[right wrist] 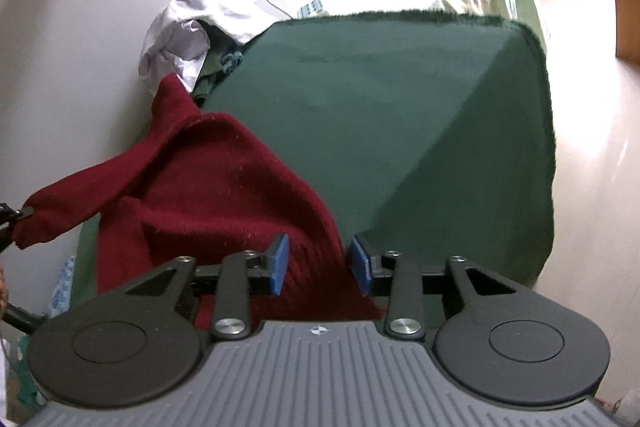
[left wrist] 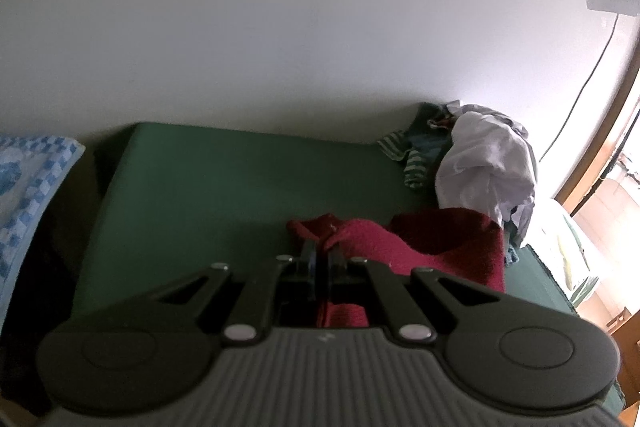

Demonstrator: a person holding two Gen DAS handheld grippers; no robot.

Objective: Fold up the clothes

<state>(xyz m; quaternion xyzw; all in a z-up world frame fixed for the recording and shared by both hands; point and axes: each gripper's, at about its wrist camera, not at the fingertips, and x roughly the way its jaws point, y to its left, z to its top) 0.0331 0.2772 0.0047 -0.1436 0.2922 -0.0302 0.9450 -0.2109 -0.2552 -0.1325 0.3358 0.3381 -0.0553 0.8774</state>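
My left gripper (left wrist: 320,259) is clamped on a bunched corner of the dark red knitted garment (left wrist: 448,243), its jaws pressed together with the cloth pinched between them. My right gripper (right wrist: 318,263) stands with its jaws apart, blue pads (right wrist: 280,259) on either side of the garment's lower edge, the wool passing between them without being squeezed. In the right wrist view the red garment (right wrist: 208,195) drapes from a raised point near the wall down over the left part of the green-covered table (right wrist: 400,115), one end stretched toward the left edge of the picture, where my left gripper (right wrist: 12,223) grips it. At the far corner of the table, against the white wall (left wrist: 280,27), lies a heap of other clothes, a pale white shirt (left wrist: 484,163) on top of striped green fabric (left wrist: 404,155). A blue-and-white checked cloth (left wrist: 28,183) shows at the left of the left wrist view.
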